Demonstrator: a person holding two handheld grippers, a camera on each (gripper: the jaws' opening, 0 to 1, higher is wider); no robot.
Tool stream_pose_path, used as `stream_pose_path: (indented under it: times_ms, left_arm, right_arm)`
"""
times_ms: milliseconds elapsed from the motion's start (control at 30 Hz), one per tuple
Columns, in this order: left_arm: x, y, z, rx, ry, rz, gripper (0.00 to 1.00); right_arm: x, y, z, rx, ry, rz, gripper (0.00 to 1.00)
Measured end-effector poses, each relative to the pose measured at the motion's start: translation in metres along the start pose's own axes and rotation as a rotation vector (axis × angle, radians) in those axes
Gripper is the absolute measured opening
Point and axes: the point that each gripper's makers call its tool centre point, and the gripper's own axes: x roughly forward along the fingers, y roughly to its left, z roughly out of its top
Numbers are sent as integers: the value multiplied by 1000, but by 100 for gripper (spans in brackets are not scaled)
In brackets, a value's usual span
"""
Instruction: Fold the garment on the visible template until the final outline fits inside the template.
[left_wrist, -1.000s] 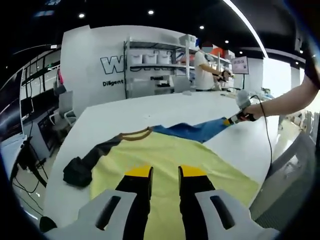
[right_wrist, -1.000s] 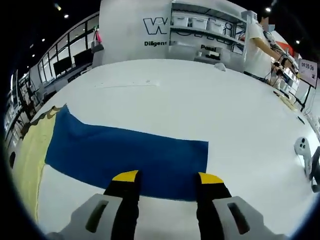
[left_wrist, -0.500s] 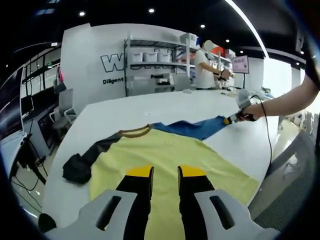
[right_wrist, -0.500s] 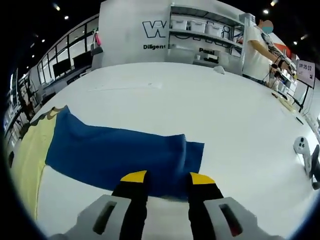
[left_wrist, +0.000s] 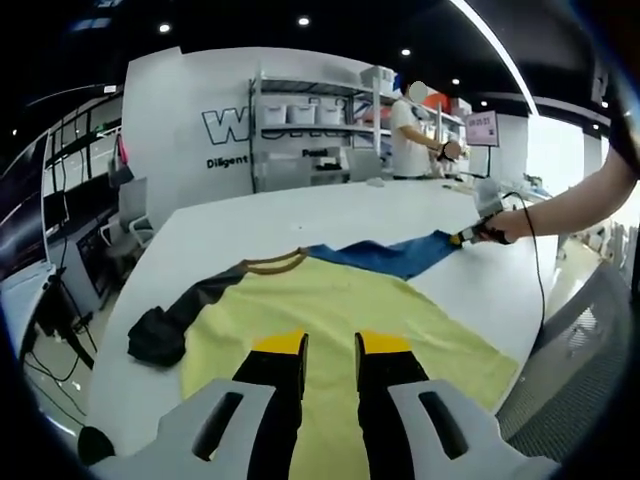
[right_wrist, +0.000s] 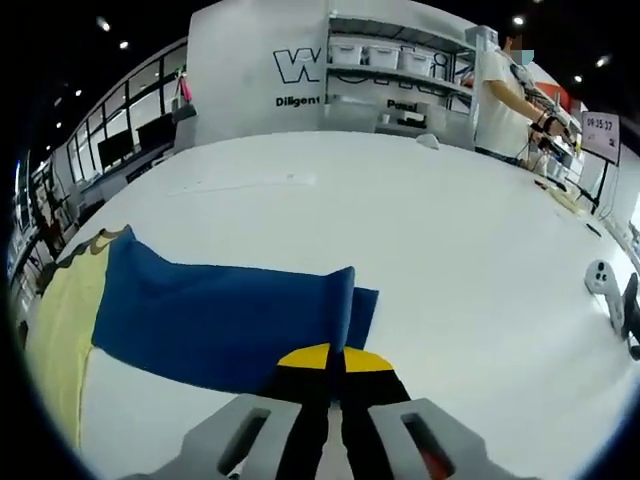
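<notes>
Two yellow-tipped fingers (right_wrist: 305, 360) of the right gripper (right_wrist: 335, 358) press together on the end of a blue sleeve (right_wrist: 215, 310), a fold of the cloth standing up between them. From that pinch the sleeve runs away to the left across the white counter (right_wrist: 430, 230) and meets the yellow body of the shirt (right_wrist: 60, 310) at the edge of the right gripper view. A small white device (right_wrist: 600, 278) lies on the counter well off to the right.

In the left gripper view, the left gripper (left_wrist: 330, 345) holds its fingers (left_wrist: 281, 345) slightly apart, with a narrow gap between them, and nothing gripped; they hover over the near part of the yellow shirt (left_wrist: 330, 305), which lies spread flat on the counter (left_wrist: 300, 215) directly ahead of them. Beyond the tips sits the brown collar (left_wrist: 270, 265). A dark sleeve (left_wrist: 165, 330) trails off to the left and ends in a bunched heap. The blue sleeve (left_wrist: 385, 257) stretches to the right, where the right gripper (left_wrist: 465, 237), held by a person's hand (left_wrist: 510, 222), grips its end.

Behind the counter stand shelves (left_wrist: 310, 125) with white bins against a lettered wall, and a person (left_wrist: 408, 130) in a white shirt works nearby. Monitors (right_wrist: 135, 135) line the left side of the room.
</notes>
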Motion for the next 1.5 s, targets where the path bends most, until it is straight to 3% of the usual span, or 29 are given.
stream_pose_path:
  times_ms: [367,700,900,1200,1500]
  left_arm:
    - [2,0,2,3,-5,-5,17]
    - [3,-2,1,1,-6,-16,19]
    - [5,-6,3,-17,-10,-20,18]
    - [8,-15,0,-17,-4,-50,18]
    - [6,-14,3,-9,-13,-59,18]
  right_arm:
    - [-13,22,21,37,-73,39,0]
    - [-26,35,37,124,-145,42,0]
    - [-47,53,50,150,-203,54,0]
    - [-64,77,55,184,-218,136,0]
    - [-82,107,79,167,-259,215,0]
